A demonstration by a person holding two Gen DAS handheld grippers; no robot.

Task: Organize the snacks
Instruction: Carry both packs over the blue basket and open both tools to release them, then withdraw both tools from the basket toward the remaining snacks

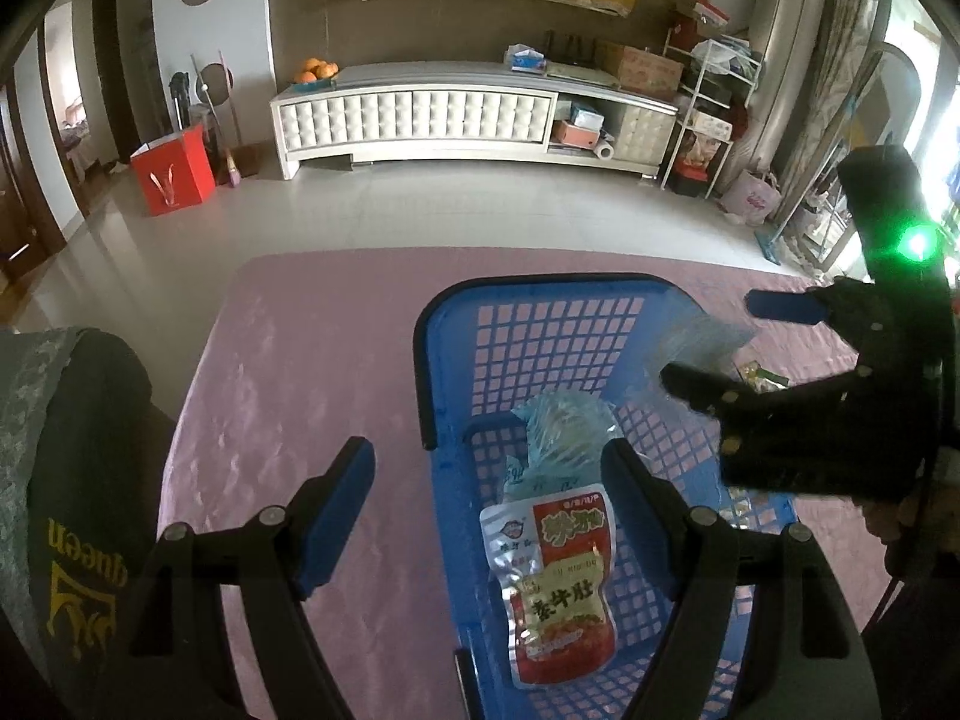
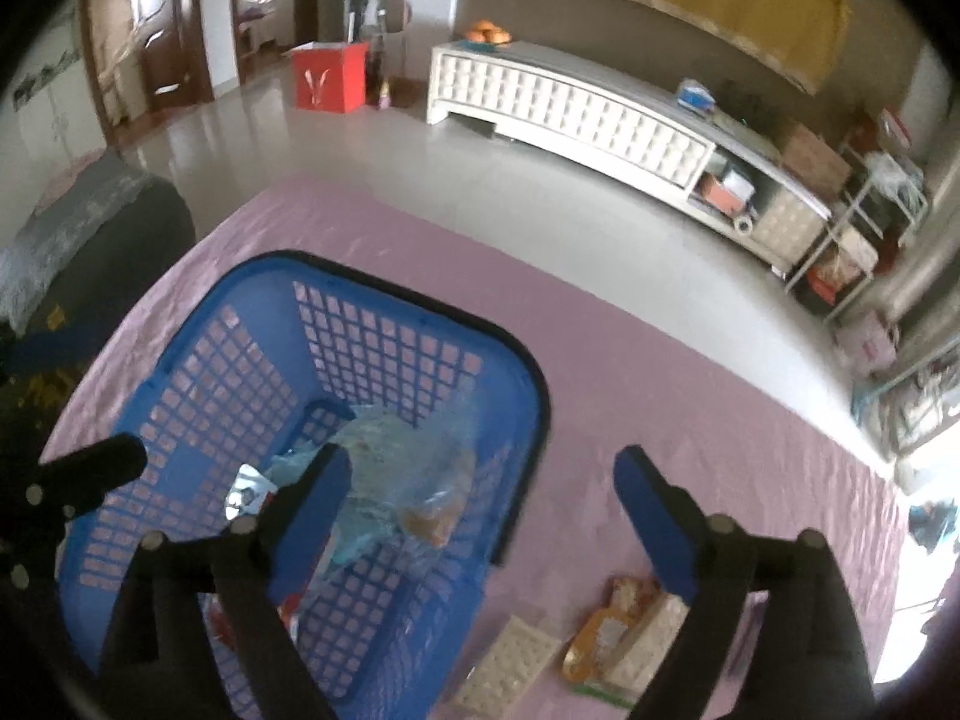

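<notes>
A blue lattice basket [image 1: 456, 324] [image 2: 204, 360] stands on the pink-covered table [image 1: 300, 360]. Inside lie a red snack pouch [image 1: 555, 588] and a clear bluish bag [image 1: 564, 432]. My left gripper [image 1: 486, 492] is open and empty above the basket's left rim. My right gripper [image 2: 486, 498] [image 1: 729, 345] hangs open over the basket's right side. A blurred clear bag with a brown pastry [image 2: 420, 486] lies loose in the basket under it, free of the pads. Cracker packets [image 2: 510, 660] and an orange-wrapped snack [image 2: 606, 630] rest on the cloth to the right of the basket.
A dark cushion printed "queen" [image 1: 84, 498] sits at the table's left edge. Beyond the table's far edge is bare tiled floor, with a red box [image 1: 174, 171] and a long white cabinet [image 1: 420, 114] by the wall.
</notes>
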